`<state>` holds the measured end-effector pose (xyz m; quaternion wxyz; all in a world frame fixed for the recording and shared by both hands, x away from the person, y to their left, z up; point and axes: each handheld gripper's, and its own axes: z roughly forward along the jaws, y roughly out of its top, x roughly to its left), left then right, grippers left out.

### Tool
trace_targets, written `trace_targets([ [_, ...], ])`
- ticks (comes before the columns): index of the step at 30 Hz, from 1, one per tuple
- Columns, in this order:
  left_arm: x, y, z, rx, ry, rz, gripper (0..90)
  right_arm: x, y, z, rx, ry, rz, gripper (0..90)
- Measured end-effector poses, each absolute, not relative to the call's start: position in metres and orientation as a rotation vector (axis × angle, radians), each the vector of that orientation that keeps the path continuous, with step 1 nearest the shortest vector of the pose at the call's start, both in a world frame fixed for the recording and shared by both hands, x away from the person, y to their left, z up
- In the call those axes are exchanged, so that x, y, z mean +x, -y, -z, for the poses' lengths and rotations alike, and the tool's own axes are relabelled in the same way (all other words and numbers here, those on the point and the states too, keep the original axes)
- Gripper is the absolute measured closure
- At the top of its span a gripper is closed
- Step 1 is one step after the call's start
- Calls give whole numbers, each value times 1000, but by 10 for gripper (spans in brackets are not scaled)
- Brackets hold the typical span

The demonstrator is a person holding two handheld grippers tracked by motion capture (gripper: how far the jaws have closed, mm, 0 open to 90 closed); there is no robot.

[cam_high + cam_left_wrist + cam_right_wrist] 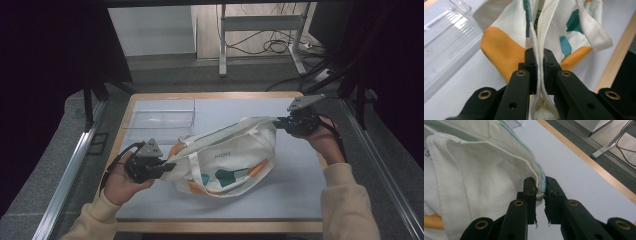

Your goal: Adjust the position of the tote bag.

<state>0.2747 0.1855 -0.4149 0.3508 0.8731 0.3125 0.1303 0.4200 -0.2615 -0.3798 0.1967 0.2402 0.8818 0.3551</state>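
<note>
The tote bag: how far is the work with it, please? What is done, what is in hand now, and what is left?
Done: both grips are made. The left gripper is shut on the tote bag at one end of its rim, the right gripper on the other end. In hand: the bag hangs stretched between them, its bottom on the table. Left, probably: to lay it flat or fold it, or move it; the clear box stands beside it.

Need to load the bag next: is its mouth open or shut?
Shut. The bag is stretched between left gripper and right gripper, and its rim edges run pressed together in both gripper views.
</note>
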Motion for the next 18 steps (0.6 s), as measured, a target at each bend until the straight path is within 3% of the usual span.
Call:
trace_targets([
  [18,319,-202,396,2231,-825,-392,854,384,276,366,667,-2408,-1056,793],
])
